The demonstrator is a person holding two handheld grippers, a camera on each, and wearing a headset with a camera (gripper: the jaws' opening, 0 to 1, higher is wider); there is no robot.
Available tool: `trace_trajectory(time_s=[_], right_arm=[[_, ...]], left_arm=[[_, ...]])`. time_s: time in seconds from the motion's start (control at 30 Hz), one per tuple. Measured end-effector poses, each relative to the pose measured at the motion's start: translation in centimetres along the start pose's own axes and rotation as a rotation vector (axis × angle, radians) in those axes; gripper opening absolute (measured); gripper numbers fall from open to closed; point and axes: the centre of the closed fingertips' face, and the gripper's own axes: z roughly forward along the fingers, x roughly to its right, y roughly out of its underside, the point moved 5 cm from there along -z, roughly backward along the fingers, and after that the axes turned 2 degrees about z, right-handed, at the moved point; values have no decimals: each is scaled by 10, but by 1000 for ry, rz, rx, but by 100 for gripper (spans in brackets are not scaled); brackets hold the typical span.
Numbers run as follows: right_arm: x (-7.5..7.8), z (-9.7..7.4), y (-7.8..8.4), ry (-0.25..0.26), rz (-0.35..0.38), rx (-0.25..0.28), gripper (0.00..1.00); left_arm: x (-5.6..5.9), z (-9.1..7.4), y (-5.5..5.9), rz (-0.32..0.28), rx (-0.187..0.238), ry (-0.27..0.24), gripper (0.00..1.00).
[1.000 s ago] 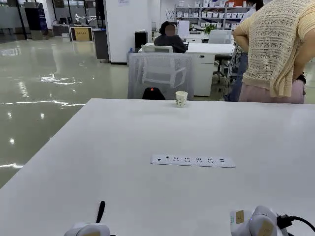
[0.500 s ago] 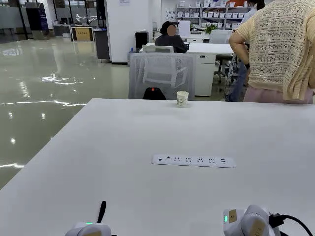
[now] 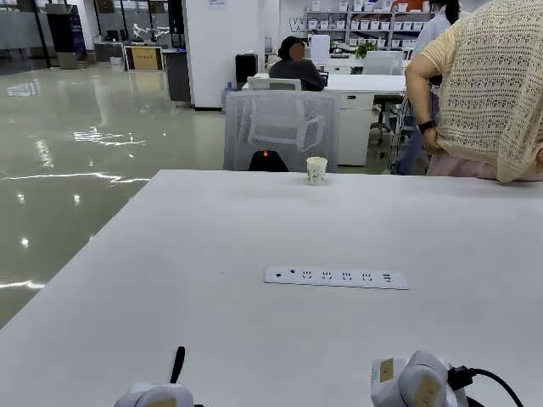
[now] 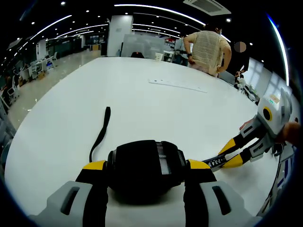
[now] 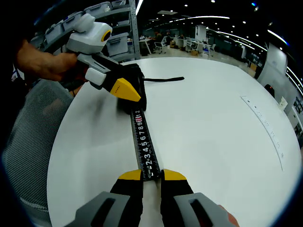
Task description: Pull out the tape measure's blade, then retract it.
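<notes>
Left tongs [image 4: 147,165] are clamping the black tape measure [image 4: 144,153] on the white bench [image 5: 213,132], while the right tongs [image 5: 152,176] are pinching the end of its extended blade [image 5: 143,142], which is lying flat between them.

Left gripper [image 4: 147,165] jaws clamp wide apart; right gripper [image 5: 151,176] jaws nearly meet.

Black tape measure [image 4: 146,168] sits bottom centre of the left gripper view. Its dark, white-numbered blade [image 5: 143,144] lies extended flat, and its strap [image 4: 100,135] trails up-left.
</notes>
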Motion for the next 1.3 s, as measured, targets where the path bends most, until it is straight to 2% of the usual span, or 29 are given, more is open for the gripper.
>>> trace_trajectory(time_s=[1.3], right_arm=[[-6,29,-32,-30,-13,22,10]], left_arm=[[-1,0,0,-10,-5,7,60]])
